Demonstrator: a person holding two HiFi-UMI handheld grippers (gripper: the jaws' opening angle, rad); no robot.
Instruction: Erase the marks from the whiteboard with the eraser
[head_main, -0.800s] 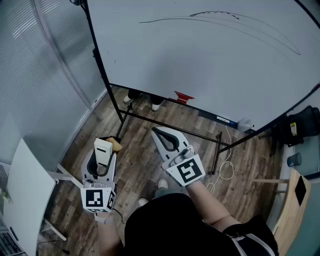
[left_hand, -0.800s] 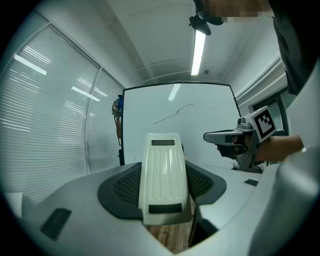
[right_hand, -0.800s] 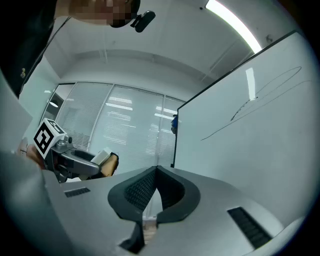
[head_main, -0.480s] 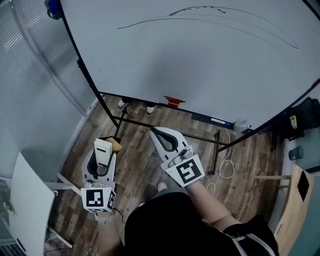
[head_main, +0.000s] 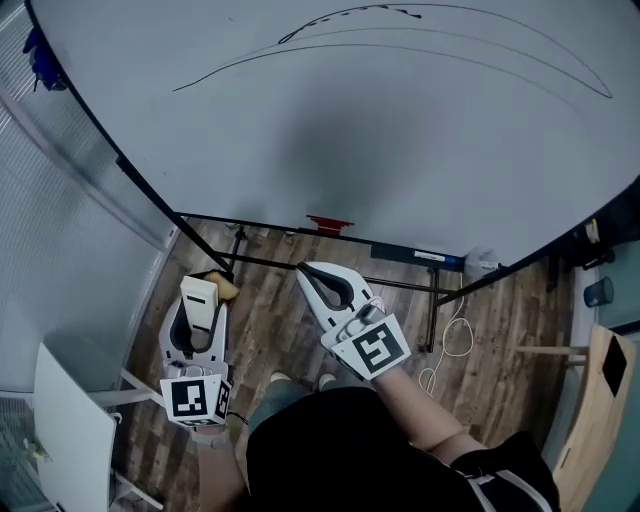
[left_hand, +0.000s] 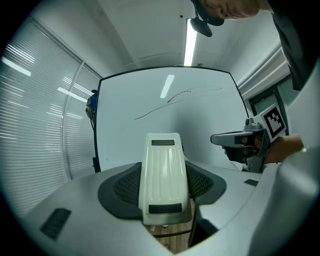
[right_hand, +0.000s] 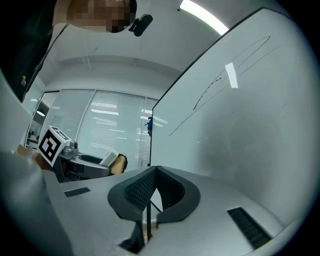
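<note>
- The left tongs (head_main: 198, 318) are clenched on the eraser (head_main: 203, 297). In the left gripper view, the 2 dark ribbed pads press its 2 long sides.
- The eraser is a cream plastic block with grooves along its top. It sticks out past the tips of the tongs and points toward the whiteboard (head_main: 420, 150). The right gripper view shows a tan pad on its far side.
- The eraser is clear of the whiteboard. In the head view it sits below the board's bottom edge and over the wooden floor (head_main: 275, 335).
- The right tongs (head_main: 306, 271) are closed with nothing between them. In the right gripper view, the 2 pads meet at the tip and leave only a narrow slit lower down.
- The right tongs sit just to the right of the left tongs, at about the same height, with a gap between the 2. They also point toward the board.
- The marks (head_main: 230, 68) are thin dark curved lines high on the board, running from upper left to upper right. They are well apart from both tongs. The broad area of board below them is plain.
- A small red object (head_main: 328, 224) lies on the ledge at the board's bottom edge.
- Window blinds (head_main: 60, 230) stand to the left of the board's black frame.
- A white cable (head_main: 450, 340) lies looped on the floor to the right.
</note>
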